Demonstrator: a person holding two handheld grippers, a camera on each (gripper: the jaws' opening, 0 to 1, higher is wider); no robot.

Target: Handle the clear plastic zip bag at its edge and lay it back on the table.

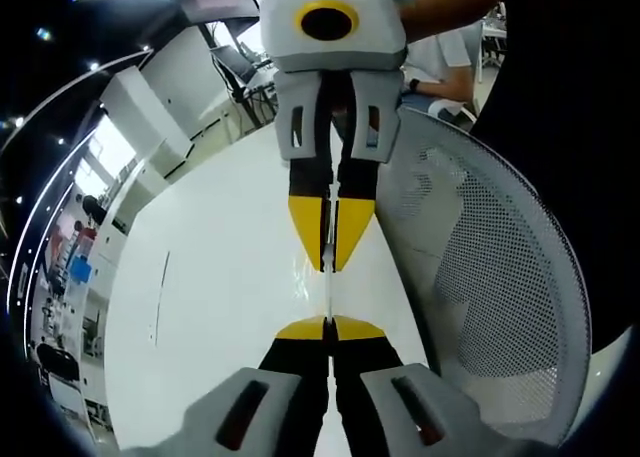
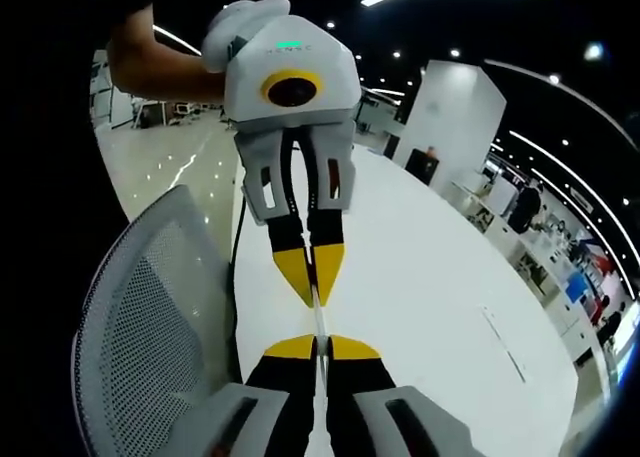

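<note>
Left gripper view: two yellow-tipped grippers face each other, the left gripper (image 1: 329,327) at the bottom and the right gripper (image 1: 331,260) coming in from the top. Both are pinched on one clear plastic zip bag (image 1: 328,295), seen edge-on as a thin strip stretched between them above the white table (image 1: 210,277). One grey mesh chair (image 1: 490,277) sits beside it.

Right gripper view: same pair, right gripper (image 2: 320,346) low, left gripper (image 2: 310,282) above, the bag (image 2: 318,315) running tip to tip. This side shows a person's hand (image 2: 245,22).
</note>
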